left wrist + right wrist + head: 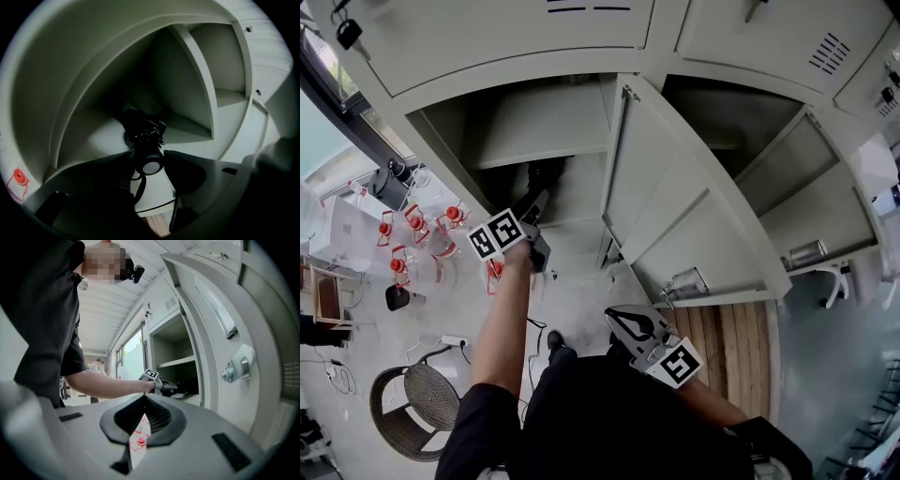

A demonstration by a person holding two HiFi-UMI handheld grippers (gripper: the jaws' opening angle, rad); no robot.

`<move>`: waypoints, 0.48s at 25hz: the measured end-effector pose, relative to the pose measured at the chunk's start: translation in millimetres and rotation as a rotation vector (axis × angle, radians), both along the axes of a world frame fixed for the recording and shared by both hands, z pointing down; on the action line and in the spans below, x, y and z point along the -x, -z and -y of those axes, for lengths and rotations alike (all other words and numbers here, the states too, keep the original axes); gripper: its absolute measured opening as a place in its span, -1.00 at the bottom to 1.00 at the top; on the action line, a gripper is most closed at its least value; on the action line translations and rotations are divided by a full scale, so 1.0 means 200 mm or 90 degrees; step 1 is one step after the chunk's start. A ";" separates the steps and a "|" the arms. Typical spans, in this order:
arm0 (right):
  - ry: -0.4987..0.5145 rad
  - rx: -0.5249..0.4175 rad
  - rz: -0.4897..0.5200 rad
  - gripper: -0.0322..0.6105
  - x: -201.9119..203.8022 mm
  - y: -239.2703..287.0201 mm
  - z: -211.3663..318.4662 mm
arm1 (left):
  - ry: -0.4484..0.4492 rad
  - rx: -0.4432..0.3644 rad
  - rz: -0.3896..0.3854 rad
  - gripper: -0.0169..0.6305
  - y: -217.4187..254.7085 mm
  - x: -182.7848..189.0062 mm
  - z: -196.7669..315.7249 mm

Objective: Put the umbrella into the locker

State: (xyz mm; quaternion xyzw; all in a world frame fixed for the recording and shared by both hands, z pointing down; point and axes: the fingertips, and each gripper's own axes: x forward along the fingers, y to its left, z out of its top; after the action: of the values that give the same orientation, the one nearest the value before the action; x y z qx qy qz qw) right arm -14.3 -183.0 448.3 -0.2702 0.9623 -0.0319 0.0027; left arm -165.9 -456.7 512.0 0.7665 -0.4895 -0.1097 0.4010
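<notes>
Umbrella (143, 133), black and folded, is inside the open locker (450, 141), in the compartment under the shelf (548, 122), with its far end deep in the shadow at the back. Starting over on the left, red-capped clear items (417, 225) are scattered on the floor and a wicker chair (422, 403) sits below them, well apart from the action. Moving in, the left hand-held gripper (539, 214) is at the mouth of the locker, arm stretched out, pointing inward. Its own view tells the story: the umbrella's round handle cap sits right between the jaw tips, both jaws set wide and looking to press on its sides, a strap dangling beneath, the body running away from the jaws into the compartment. Next across, the open locker door (675, 206) stands between the two cabinets. Then the right hand-held gripper (140, 401), low and close to the person's body, well apart from the umbrella. Its jaws are drawn together at the tips with only a thin slit below, and nothing is between them.
</notes>
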 end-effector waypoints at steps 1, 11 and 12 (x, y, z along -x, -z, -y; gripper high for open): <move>-0.002 0.000 0.000 -0.86 -0.01 0.00 0.00 | -0.002 0.007 0.005 -0.31 0.00 0.00 0.02; 0.000 -0.002 0.009 -0.86 -0.01 0.00 0.02 | -0.079 0.034 0.337 -0.31 -0.13 -0.04 -0.03; 0.001 0.002 0.005 -0.86 -0.01 0.00 0.02 | -0.083 0.033 0.365 -0.31 -0.15 -0.04 -0.04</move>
State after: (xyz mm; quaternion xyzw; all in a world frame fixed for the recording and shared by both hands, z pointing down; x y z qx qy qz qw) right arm -11.4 -186.3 448.9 -0.2692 0.9624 -0.0341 0.0064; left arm -157.4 -449.4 541.0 0.7857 -0.5350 0.1501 0.2717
